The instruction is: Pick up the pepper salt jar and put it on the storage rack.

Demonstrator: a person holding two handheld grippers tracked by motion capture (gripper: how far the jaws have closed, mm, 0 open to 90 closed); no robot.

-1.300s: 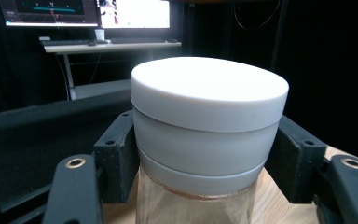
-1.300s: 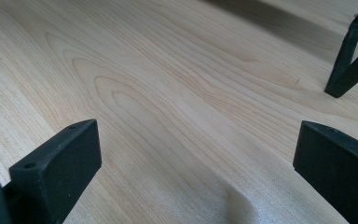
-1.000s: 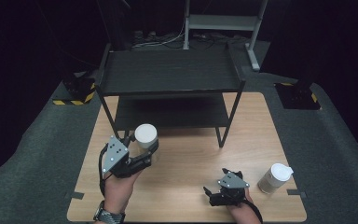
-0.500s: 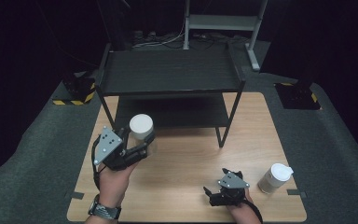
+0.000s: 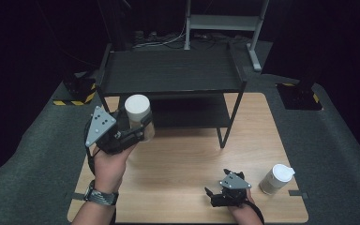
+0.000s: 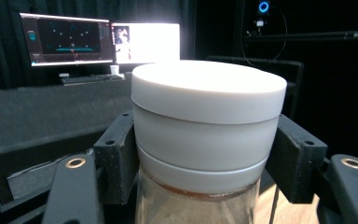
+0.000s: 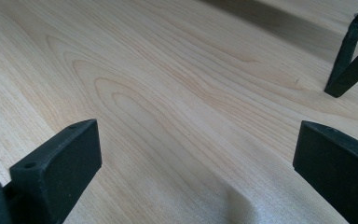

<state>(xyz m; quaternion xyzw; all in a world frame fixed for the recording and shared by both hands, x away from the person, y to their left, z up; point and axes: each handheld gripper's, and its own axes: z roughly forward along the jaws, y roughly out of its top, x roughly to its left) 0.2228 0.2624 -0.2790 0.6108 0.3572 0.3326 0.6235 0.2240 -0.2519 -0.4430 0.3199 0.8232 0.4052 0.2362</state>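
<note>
While clamped in left gripper jaws, white-lidded jar, upright, above table

From above, my tabletop is the one well-lit patch; the light falls from overhead, and everything beyond the grey floor mat sinks into near black. The black shelf rack throws a soft shadow under itself onto the wood. That high picture is soft and a little grainy. Looking along my left gripper, the white lid of the jar glares, its top washed out, and one of the monitors behind is blown to pure white; the background is dim. Along my right gripper, the wood grain is evenly bright and sharp, while my near jaws blur slightly at the bottom corners.
</note>
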